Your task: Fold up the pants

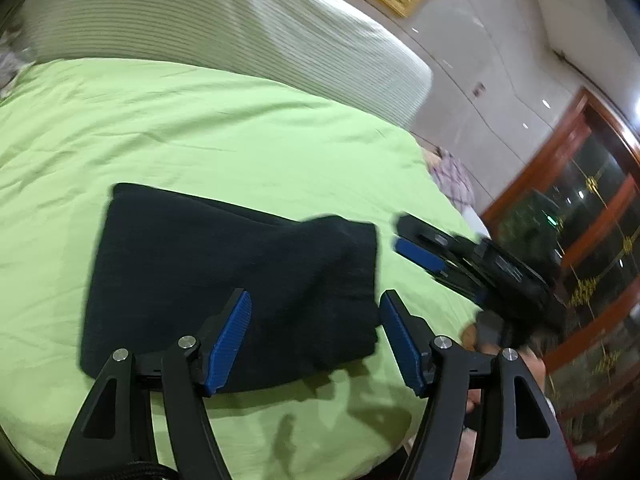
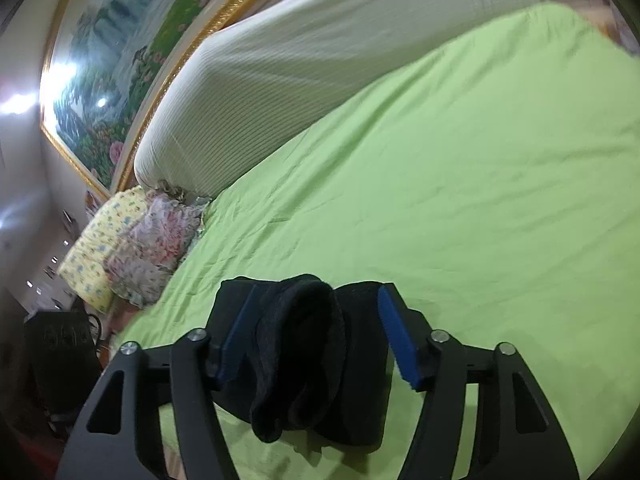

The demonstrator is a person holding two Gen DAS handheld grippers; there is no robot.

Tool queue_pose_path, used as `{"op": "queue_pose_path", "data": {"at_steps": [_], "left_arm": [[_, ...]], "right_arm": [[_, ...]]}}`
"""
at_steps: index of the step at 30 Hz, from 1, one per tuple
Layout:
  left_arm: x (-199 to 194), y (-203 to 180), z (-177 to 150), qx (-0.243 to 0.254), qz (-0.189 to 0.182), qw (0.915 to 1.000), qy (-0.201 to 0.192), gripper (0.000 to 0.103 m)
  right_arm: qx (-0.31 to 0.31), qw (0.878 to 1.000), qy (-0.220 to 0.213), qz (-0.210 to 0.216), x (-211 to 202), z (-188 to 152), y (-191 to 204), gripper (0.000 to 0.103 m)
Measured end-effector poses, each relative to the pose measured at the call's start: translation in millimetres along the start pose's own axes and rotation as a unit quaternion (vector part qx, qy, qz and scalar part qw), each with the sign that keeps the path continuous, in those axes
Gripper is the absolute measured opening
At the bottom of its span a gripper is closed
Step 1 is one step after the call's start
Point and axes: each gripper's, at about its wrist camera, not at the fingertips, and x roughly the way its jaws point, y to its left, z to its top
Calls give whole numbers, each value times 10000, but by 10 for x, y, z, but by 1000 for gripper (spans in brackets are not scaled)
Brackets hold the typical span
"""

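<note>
The dark pants [image 1: 224, 276] lie folded into a compact rectangle on the green bed sheet [image 1: 200, 136]. My left gripper [image 1: 316, 340] is open and hovers over the near right part of the pants, holding nothing. My right gripper [image 1: 412, 240] shows in the left wrist view just right of the pants' right edge. In the right wrist view the right gripper [image 2: 316, 336] is open, its blue pads either side of a raised fold of the pants [image 2: 300, 352]; whether the pads touch the cloth is unclear.
A long white ribbed bolster [image 1: 240, 24] lies along the far side of the bed. Floral pillows [image 2: 136, 248] sit at the bed's end. A gold-framed painting [image 2: 120, 64] hangs on the wall. A wooden glass cabinet [image 1: 580, 216] stands at the right.
</note>
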Motion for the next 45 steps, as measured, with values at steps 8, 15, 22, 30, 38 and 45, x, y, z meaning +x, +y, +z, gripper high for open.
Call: {"op": "queue_pose_path", "data": {"at_steps": [8, 15, 22, 30, 38, 45], "left_arm": [[-130, 493, 51, -670, 476, 9964, -194, 70], [-120, 718, 32, -713, 1151, 9903, -302, 76], [-84, 946, 19, -983, 1198, 9877, -207, 78], [-25, 1024, -14, -1099, 1200, 9867, -61, 80], [113, 1066, 6, -950, 1287, 9869, 196, 80], [302, 1183, 56, -892, 1315, 9864, 429, 81]], "right_arm": [[-697, 9952, -116, -670, -26, -175, 347, 86], [-703, 9921, 89, -1032, 151, -278, 387, 89], [-557, 9913, 199, -1174, 216, -318, 298, 89], [-971, 9721, 410, -2095, 346, -398, 181, 89], [-794, 9713, 485, -2189, 294, -390, -59, 91], [-356, 9855, 528, -1572, 213, -369, -113, 91]]}}
